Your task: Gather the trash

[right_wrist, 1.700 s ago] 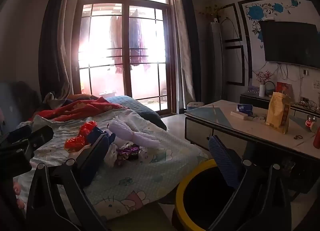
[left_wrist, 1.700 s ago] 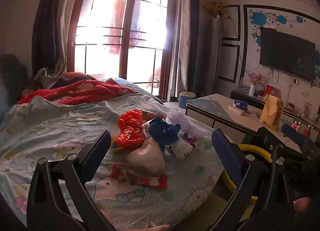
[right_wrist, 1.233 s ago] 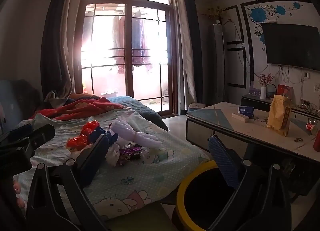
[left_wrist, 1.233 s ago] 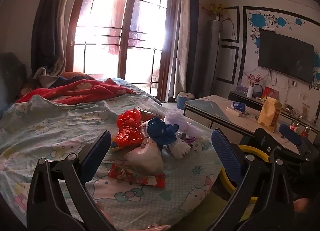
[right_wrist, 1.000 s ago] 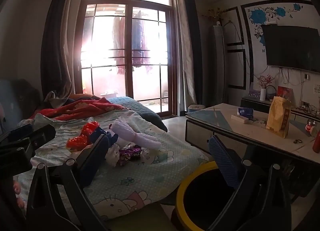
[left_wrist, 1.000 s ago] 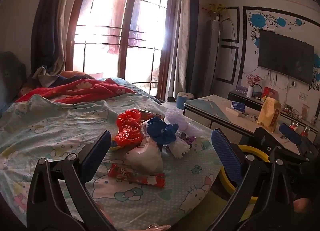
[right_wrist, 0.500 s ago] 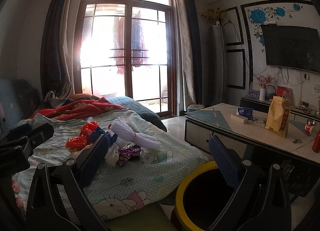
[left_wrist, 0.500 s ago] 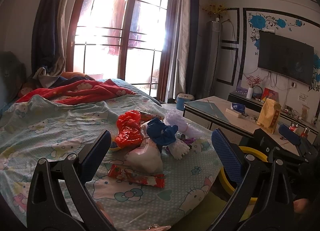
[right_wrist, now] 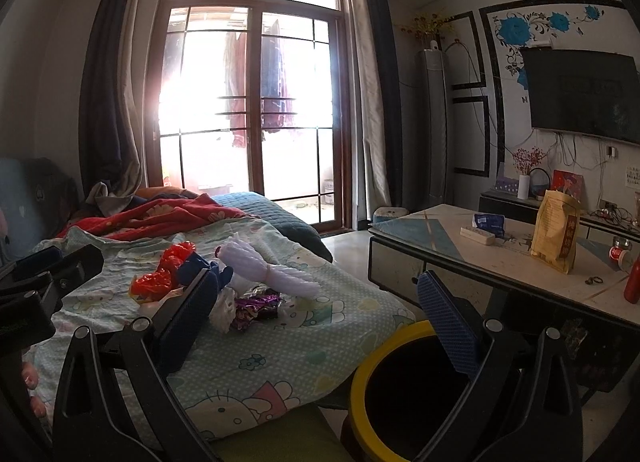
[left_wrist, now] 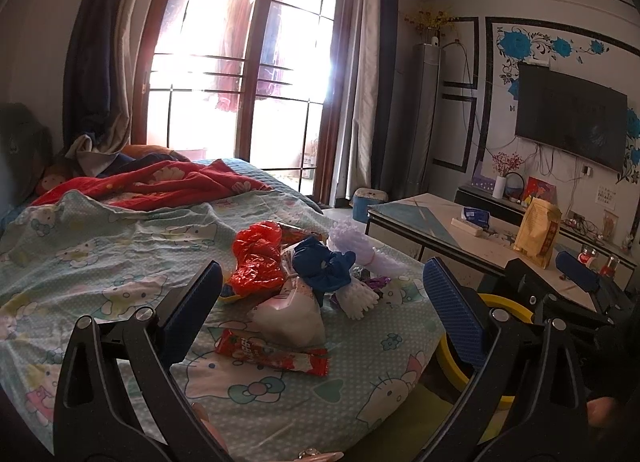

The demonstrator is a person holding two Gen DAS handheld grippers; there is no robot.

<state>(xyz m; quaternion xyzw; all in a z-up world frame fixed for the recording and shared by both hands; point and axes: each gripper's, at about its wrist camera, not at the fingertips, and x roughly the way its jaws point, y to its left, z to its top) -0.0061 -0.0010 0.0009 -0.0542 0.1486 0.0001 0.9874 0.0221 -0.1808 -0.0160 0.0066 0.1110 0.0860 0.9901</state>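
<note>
A heap of trash lies on the bed's cartoon-print sheet point(left_wrist: 120, 262): a red plastic bag point(left_wrist: 256, 258), a blue crumpled bag point(left_wrist: 320, 262), a white pouch point(left_wrist: 290, 314), a red snack wrapper point(left_wrist: 272, 354) nearest me, a white foam bundle point(right_wrist: 268, 268) and a purple foil wrapper point(right_wrist: 256, 308). My left gripper point(left_wrist: 320, 302) hangs open just short of the heap, nothing between its fingers. My right gripper point(right_wrist: 316, 310) is open too, held over the bed's corner beside the yellow-rimmed black bin point(right_wrist: 400, 394) on the floor.
A low table point(right_wrist: 500, 262) stands right of the bin with a yellow paper bag point(right_wrist: 556, 230), a tissue pack and small bottles. A red blanket point(left_wrist: 152, 182) is bunched at the bed's far end. Glass doors and a wall TV lie beyond.
Both grippers have drifted only slightly; the views shift a little. Nothing has been taken hold of and the heap is unmoved.
</note>
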